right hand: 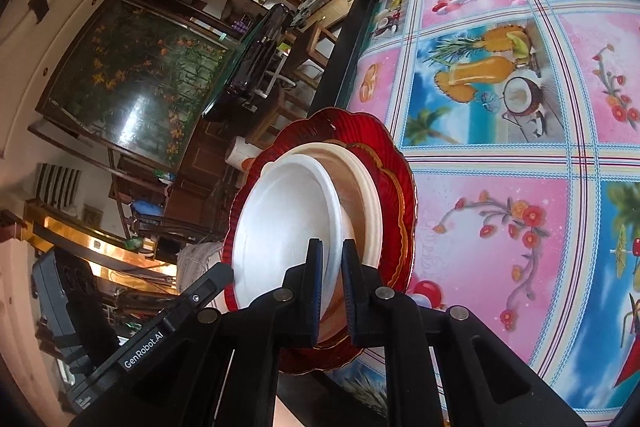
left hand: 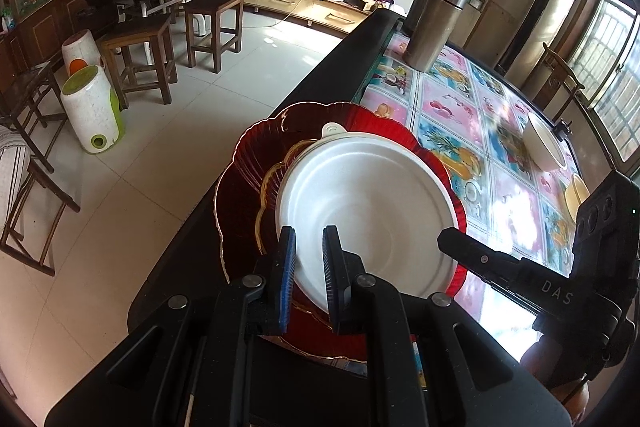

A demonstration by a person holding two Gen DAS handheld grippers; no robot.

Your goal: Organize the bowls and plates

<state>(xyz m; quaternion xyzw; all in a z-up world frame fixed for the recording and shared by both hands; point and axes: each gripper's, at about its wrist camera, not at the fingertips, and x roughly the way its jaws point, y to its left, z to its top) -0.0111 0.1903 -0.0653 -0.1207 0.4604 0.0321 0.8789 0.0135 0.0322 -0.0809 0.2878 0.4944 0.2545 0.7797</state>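
The left gripper and the right gripper each clamp the near rim of the white plate, which rests on the red plate at the table edge, flask at 12 o'clock.

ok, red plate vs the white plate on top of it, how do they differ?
The red plate is glossy dark red with a scalloped, gold-trimmed rim; the white plate is matte, plain, with a smooth round rim and a small tab. The red plate is wider, showing all round the white one. The red plate lies underneath; both grippers close on the white plate's rim. Both are round and shallow.
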